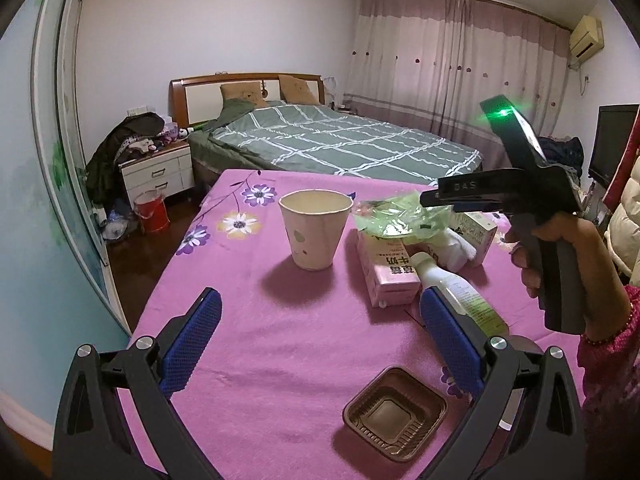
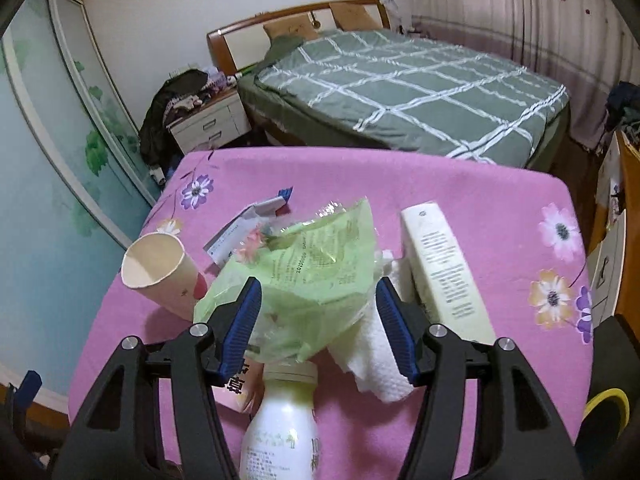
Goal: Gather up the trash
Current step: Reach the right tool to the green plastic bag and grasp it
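Green crinkled plastic wrapper [image 2: 316, 272] sits between the spread right claw [image 2: 318, 320] pads; close gently low down, clear of the white bottle [image 2: 280, 428]. Left claw [image 1: 320, 344] hangs released.

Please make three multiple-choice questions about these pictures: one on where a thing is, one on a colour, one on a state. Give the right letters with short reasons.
1. Where does the brown square plastic tray lie?
A. on the bed
B. on the pink flowered cloth, near the left gripper
C. inside the cup

2. What colour is the crinkled plastic wrapper between the fingers of the right gripper?
A. light green
B. red
C. black

3. How does the pale paper cup stand?
A. crushed flat
B. upside down
C. upright and open, with nothing seen inside

Answers: 1 B, the left wrist view shows it on the cloth just ahead of the fingers. 2 A, both views show it green. 3 C, its open rim faces up.
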Tool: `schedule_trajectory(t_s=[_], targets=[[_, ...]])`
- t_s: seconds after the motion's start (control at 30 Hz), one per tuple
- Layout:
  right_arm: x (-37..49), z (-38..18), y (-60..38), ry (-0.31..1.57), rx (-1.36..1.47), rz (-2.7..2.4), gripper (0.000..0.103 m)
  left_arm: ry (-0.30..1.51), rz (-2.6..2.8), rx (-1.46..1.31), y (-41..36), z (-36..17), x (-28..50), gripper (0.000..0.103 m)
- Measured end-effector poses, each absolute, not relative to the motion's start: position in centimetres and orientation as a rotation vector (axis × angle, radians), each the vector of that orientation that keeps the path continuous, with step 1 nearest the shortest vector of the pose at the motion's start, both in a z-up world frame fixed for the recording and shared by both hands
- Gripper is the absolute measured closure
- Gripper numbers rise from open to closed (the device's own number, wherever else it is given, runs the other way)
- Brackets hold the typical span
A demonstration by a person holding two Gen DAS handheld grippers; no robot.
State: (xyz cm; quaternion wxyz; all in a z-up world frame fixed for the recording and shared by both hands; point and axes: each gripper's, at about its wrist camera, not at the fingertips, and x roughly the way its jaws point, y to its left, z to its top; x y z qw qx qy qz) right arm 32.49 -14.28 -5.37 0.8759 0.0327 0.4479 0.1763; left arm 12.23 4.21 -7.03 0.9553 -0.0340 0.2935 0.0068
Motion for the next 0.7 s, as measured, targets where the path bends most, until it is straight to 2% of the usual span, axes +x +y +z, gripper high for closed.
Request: schedule_trajectory(t_s=[0.03,0.07,0.1,0.17,0.27,0.7], targets=[[32.6,-5.6,-14.1,0.944,0.068,0.368,0.046,0.598,0.012,-0.068,4.1,-7.1,12.3,0.005],[32.6,-5.7,-14.0,0.949,0.070,0.367,0.050,0.599,0.010,-0.068,4.1,-7.2,12.4,0.005],[32.6,-5.9,-14.1,0.952,0.072,0.366,0.069,0.600,0.009,-0.067,4.1,-7.1,12.5,0.005],[32.7,-6.1,-14.2,0.962,0.073,0.358,0.098,0.601,0.005,-0.066,3.9,-7.1,12.5,0.005],[32.2,-5.6,-14.6,0.943,0.078,0.364,0.102,0.598,0.005,-0.063,3.8,-7.0,12.4,0.005],[28.2,-0.8,-19.1,0.789,0.113,0.329,0.102,0.588,-0.010,-0.048,3.0,-6.6,12.0,0.005]])
